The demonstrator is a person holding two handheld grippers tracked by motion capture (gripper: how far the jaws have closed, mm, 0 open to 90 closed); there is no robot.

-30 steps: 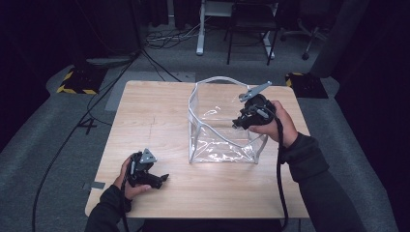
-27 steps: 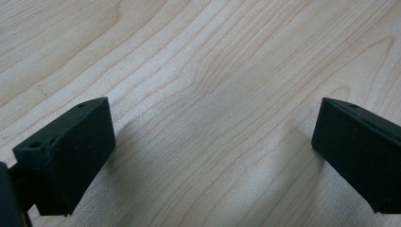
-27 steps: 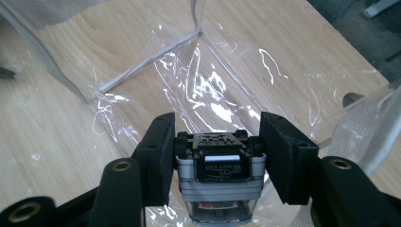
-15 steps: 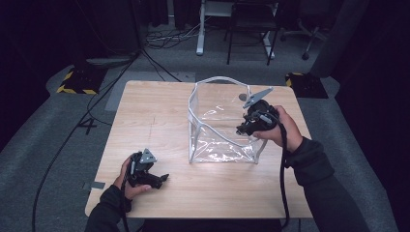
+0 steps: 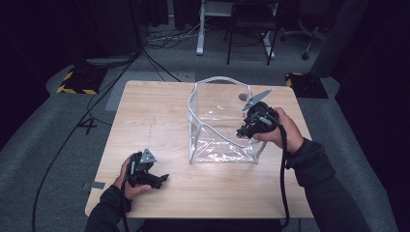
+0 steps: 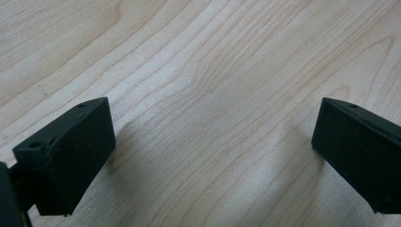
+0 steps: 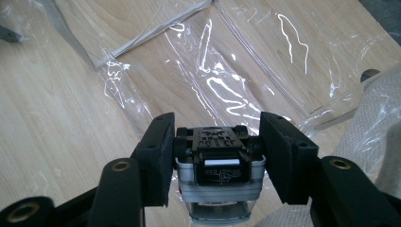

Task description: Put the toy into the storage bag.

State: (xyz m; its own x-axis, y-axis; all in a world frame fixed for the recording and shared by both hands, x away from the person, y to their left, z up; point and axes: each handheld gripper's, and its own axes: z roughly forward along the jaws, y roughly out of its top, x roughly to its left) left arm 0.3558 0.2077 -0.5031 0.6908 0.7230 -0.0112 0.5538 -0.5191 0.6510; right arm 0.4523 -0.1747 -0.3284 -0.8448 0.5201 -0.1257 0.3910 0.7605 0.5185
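Clear plastic, that's the bag standing open near the middle of the wooden table, a bit right of centre, with a pale trim running round its rim and edges. The right gripper sits at the bag's right wall, up by the rim, held in the person's right hand. In the right gripper view its jaws are clamped on a small object with a black top, a silver band and a clear lower part; might be a stapler or a little toy car, honestly too close to tell. Below it you see the bag's shiny floor and the wood through it.

The left gripper rests on the table at the near left corner, well apart from the bag, jaws spread wide over bare wood grain in its own view. Dark grey carpet surrounds the table, with cables trailing off to the far left.
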